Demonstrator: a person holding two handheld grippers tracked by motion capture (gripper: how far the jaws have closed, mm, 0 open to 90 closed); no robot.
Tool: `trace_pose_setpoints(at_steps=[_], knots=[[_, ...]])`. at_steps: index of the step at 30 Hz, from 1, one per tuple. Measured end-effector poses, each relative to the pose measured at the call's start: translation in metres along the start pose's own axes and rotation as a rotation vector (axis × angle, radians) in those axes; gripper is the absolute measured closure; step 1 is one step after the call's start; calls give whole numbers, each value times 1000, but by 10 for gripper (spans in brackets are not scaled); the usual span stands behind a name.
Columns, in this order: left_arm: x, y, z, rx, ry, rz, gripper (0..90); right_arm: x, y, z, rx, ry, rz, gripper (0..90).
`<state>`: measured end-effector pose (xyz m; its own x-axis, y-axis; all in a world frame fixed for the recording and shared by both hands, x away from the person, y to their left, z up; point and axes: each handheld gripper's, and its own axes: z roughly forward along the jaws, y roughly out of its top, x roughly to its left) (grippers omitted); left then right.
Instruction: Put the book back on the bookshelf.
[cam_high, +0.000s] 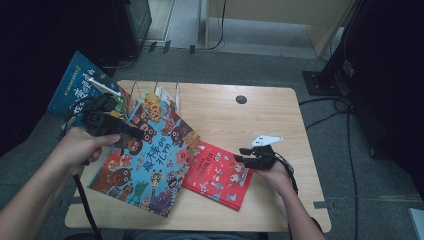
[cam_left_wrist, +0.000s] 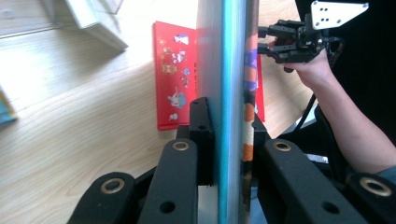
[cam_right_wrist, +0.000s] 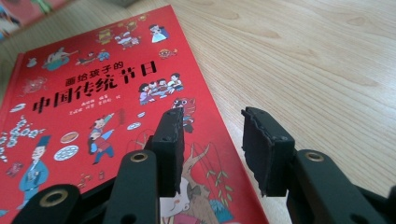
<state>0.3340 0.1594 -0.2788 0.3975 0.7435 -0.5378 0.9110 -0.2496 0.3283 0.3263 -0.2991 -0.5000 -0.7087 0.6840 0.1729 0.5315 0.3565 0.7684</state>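
Wooden and pale, the table (cam_high: 280, 120) holds a few picture books. Far to the left a blue book (cam_high: 75, 82) leans out past the table's edge. Next to it, the left gripper (cam_high: 131, 132) pinches a big colourful book (cam_high: 150, 160) with lots of cartoon animals on its cover. In the left gripper view the two black pads press on both sides of the book's thin edge, which stands up straight between them. In the high view this book is tilted, with its near corner down by the front of the table and its far end lifted up in the jaws (a thin wire book stand (cam_high: 155, 90) sits just behind it).

Just to the right lies a red book (cam_high: 220, 175), flat on the wood, with its left side tucked under the colourful book. The right gripper (cam_high: 240, 155) sits at the red book's far right corner. In the right gripper view its jaws are spread apart, with nothing held between them, and the red cover shows right below them. A person's hand (cam_high: 275, 172) holds this gripper.
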Motion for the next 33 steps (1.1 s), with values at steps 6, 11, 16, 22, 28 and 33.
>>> trace_pose_setpoints(at_steps=[6, 11, 16, 22, 28, 33], knots=[[15, -14, -22, -38, 5, -51, 814, -2, 4, 10, 34, 7, -7, 576], [26, -25, -39, -71, 13, -84, 811, -3, 6, 17, 62, 18, -33, 575], [38, -33, -55, -108, 4, -142, 810, -1, 6, 22, 85, 31, -47, 557], [48, -37, -72, -135, 23, -173, 808, -2, 6, 23, 80, 43, -32, 545], [55, -41, -87, -153, 17, -195, 808, -2, 5, 23, 82, 42, -39, 541], [55, -47, -99, -169, 14, -199, 809, -1, 5, 23, 83, 41, -39, 540]])
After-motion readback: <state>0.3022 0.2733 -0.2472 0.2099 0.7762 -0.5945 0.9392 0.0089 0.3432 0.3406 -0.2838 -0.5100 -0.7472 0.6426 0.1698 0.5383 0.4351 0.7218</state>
